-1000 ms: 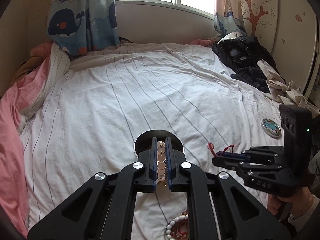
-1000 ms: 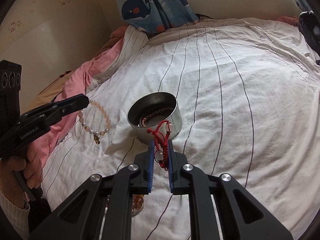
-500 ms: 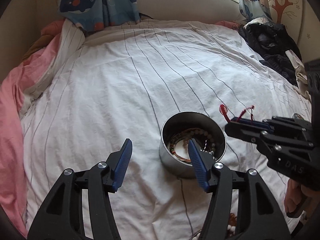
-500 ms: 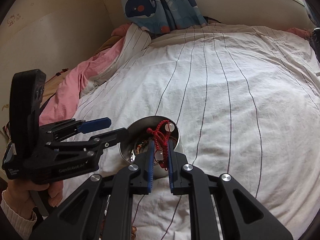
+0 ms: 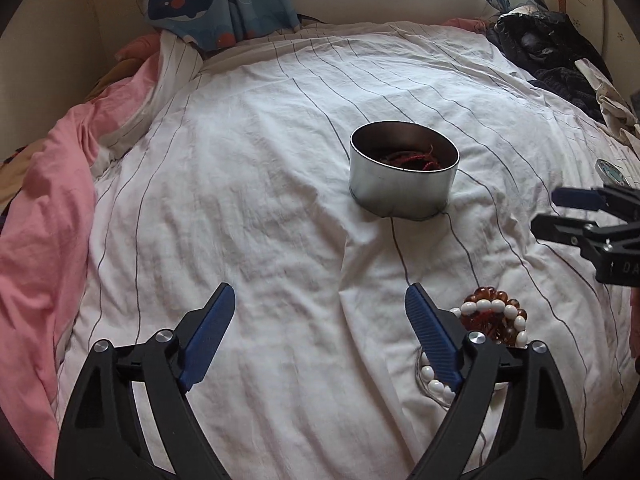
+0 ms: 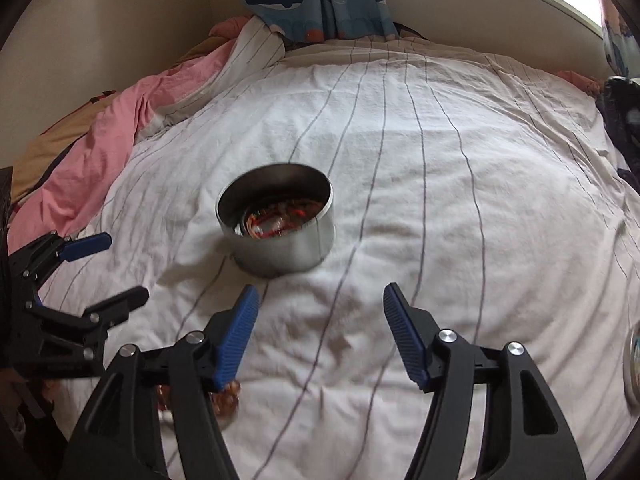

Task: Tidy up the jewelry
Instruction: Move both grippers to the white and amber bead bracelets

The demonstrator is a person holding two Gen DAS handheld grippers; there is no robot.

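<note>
Two wrist fisheyes, both angled down over the bed, near, sharing the metal tin between them

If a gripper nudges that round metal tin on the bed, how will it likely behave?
The metal tin sits on soft, creased bedding, so a push would probably rock or tilt it. It looks thin-walled and light. Its low, wide shape probably resists tipping right over.
</note>
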